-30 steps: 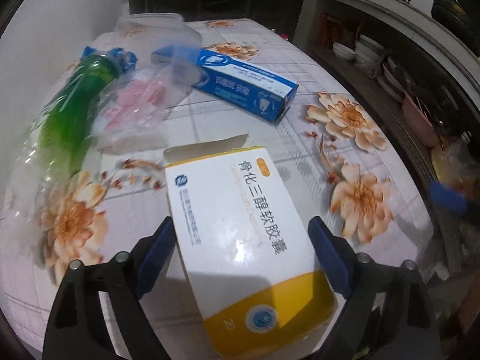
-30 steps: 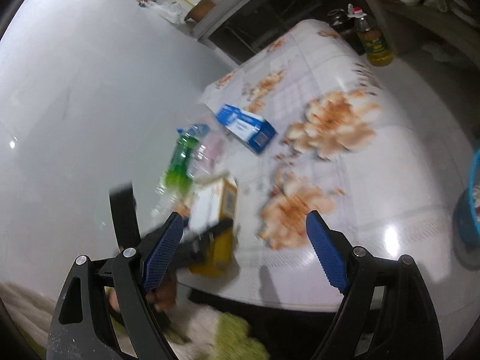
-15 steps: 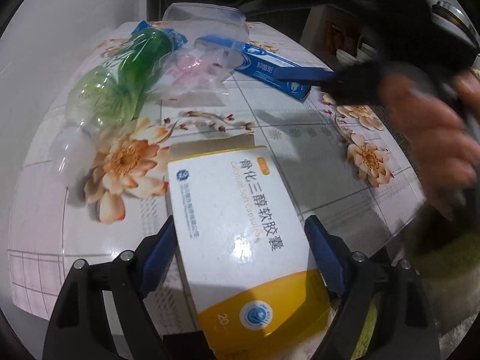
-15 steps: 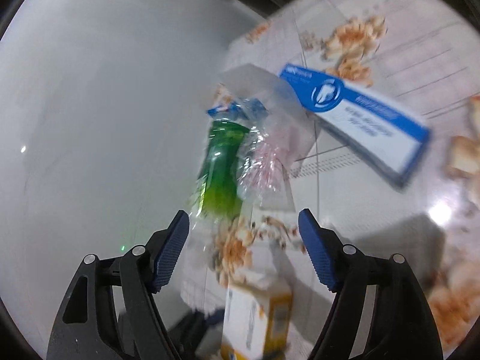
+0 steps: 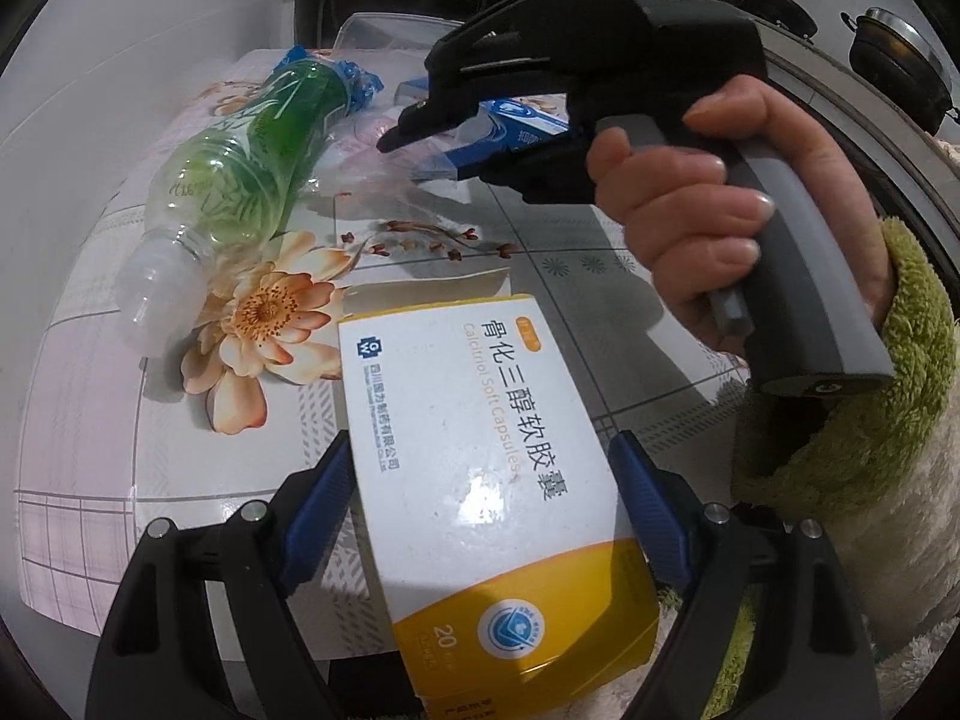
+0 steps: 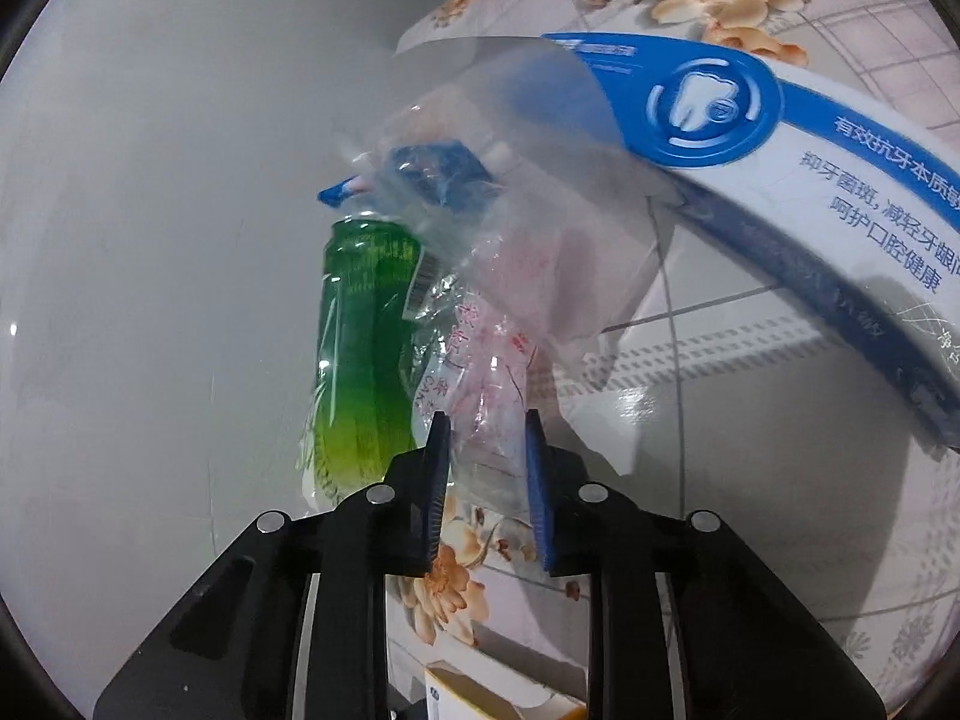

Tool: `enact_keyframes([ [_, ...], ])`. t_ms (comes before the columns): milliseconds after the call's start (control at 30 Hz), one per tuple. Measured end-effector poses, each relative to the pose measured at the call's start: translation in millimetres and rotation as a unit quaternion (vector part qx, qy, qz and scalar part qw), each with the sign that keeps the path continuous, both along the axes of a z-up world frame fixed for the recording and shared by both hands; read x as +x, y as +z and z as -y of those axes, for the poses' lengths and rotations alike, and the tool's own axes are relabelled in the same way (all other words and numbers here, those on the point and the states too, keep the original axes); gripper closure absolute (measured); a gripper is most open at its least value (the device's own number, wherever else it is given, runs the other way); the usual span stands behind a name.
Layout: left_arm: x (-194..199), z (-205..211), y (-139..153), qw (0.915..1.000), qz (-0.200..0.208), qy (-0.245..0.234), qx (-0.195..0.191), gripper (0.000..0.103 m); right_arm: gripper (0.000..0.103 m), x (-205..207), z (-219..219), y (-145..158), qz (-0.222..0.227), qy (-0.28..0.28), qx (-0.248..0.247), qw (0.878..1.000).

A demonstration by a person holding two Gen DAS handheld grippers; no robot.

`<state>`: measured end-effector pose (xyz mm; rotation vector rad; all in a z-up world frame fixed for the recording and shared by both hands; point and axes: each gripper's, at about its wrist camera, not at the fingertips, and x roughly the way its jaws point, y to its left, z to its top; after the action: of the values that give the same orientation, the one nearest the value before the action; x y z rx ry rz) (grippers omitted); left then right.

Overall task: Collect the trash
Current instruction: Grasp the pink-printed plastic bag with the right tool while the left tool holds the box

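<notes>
Left wrist view: left tool (image 5: 480, 492) stands wide, w/ a white-and-yellow medicine box (image 5: 480, 480) (Calcitriol Soft Capsules) between its blue pads; both pads sit against the box's long sides and the box is tilted up off the counter (image 5: 90, 420), its yellow end nearest the camera, open flap at the far end. Counter has a floral cloth; an orange flower print lies just left of the box. Beyond it, left, an empty green-labelled plastic bottle (image 5: 240, 180) lies on its side, neck toward the camera, blue wrapper bits at its far end. Right side of the view: a hand (image 5: 720, 204) in a fuzzy green sleeve (image 5: 870, 450) grips the grey handle of the right tool (image 5: 432, 150), which reaches over the counter toward crumpled clear plastic (image 5: 372, 138) beside the bottle. A blue toothpaste box (image 5: 522, 120) shows partly behind that tool. Pots on a shelf at far right, dim. Right wrist view: right tool (image 6: 486, 480) jaws are closing, gap narrow, w/ the near end of a clear plastic bag (image 6: 486, 360) w/ pink print between the blue pads; pads look about at the film, can't tell if it's pinched firm. Bag lies on the counter (image 6: 750, 480) touching the green bottle (image 6: 360, 348) on its left; more clear wrap and a blue scrap (image 6: 438, 174) pile up behind. Toothpaste box (image 6: 810, 210) runs diagonally at right, near the bag, one end under the clear film. Medicine box top edge (image 6: 480, 696) peeks at the bottom.
</notes>
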<state>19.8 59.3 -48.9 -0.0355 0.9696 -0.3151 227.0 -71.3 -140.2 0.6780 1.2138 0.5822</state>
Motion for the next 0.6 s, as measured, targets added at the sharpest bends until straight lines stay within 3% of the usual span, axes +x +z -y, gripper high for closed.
enact_keyframes([
  [167, -0.4, -0.9, -0.7, 1.0000, 0.002, 0.003, 0.000, 0.021, 0.084, -15.4, 2.4, 13.8, 0.018, 0.020, 0.002, 1.000],
  [300, -1.5, -1.2, -1.0, 1.0000, 0.005, 0.008, -0.001, 0.022, 0.084, -27.2, -6.2, 31.4, 0.051, 0.041, -0.036, 0.997],
  [467, -2.8, -3.5, 0.0, 0.9999, 0.007, 0.012, 0.001, 0.023, 0.084, -62.6, -16.9, 55.9, 0.108, 0.074, -0.090, 0.987],
  [600, -3.0, -4.6, 2.2, 0.9999, 0.009, 0.013, 0.003, 0.024, 0.085, -86.0, -3.9, 78.3, 0.153, 0.087, -0.102, 0.979],
])
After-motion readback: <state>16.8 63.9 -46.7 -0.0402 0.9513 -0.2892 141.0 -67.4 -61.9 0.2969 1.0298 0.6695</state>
